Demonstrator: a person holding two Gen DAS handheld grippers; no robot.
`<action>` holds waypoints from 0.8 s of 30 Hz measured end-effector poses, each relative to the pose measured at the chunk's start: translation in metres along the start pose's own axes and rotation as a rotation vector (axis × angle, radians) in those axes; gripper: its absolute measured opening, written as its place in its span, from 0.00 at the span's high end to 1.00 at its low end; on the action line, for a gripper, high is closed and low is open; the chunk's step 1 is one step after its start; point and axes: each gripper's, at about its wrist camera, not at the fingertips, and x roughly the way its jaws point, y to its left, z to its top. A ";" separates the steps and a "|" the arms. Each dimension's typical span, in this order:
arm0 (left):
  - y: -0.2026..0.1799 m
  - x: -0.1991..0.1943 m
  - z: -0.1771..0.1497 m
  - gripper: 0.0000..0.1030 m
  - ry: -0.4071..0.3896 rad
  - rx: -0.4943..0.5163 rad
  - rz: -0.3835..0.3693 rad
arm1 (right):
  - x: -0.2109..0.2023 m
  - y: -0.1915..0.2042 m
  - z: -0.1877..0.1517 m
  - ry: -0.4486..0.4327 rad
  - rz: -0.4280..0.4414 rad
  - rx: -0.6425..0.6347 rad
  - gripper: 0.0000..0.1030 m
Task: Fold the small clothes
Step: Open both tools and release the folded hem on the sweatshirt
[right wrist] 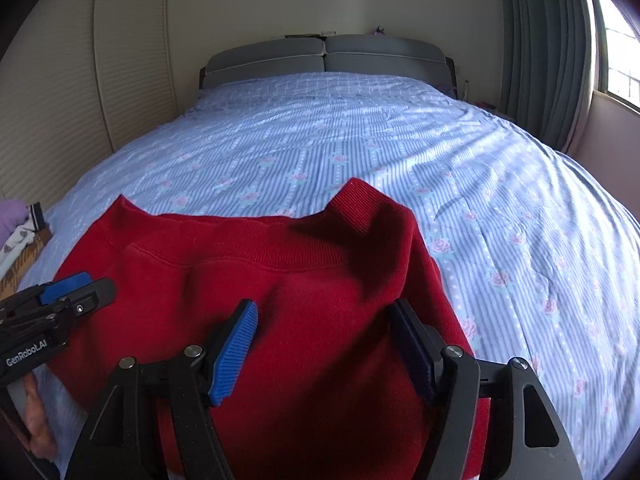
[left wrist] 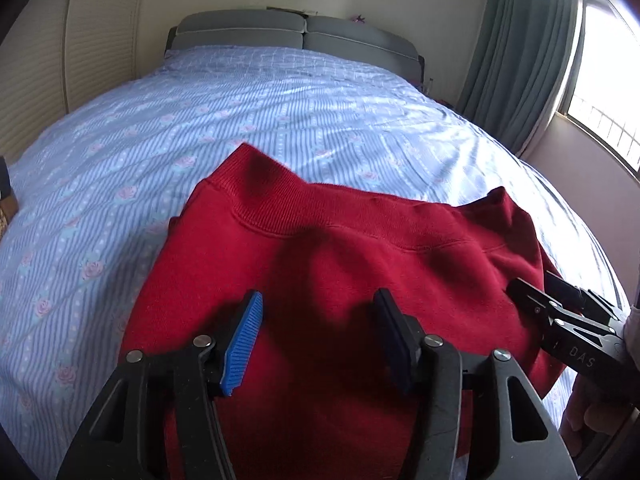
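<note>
Left wrist view looks down over a red sweatshirt [left wrist: 340, 280] lying on the near end of a bed, its ribbed band on the far side with one corner standing up a little. Both jaws of the left gripper [left wrist: 316, 340] stand apart above the red cloth, nothing pinched between the blue pads. At the right edge, the right gripper [left wrist: 536, 292] reaches in over the garment's right side, with part of a person's hand [left wrist: 580, 424] below it. Right wrist view shows the same sweatshirt [right wrist: 280, 300] from the other side, and the right gripper [right wrist: 324, 344] also hangs with its jaws spread, holding nothing, red fabric beneath it. The left gripper [right wrist: 80, 288] enters from the left border above the garment's left edge. Nothing lies on the sweatshirt or blocks either tool. A small heap of other clothes [right wrist: 16, 232], lilac and patterned, sits at the bed's left side, well apart from the red garment. The bedsheet [right wrist: 400, 152] is pale blue with thin stripes and pink roses, slightly wrinkled and streaked with daylight. A grey padded headboard [right wrist: 328, 60] stands at the far end against a cream wall. Cream louvred wardrobe doors [right wrist: 60, 100] line the left side. Grey-green curtains [left wrist: 520, 60] hang beside a bright window [left wrist: 612, 80] on the right.
</note>
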 end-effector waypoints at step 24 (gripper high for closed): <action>-0.025 -0.070 -0.035 0.33 -0.063 0.053 0.092 | -0.077 -0.071 -0.069 -0.005 0.058 0.462 0.17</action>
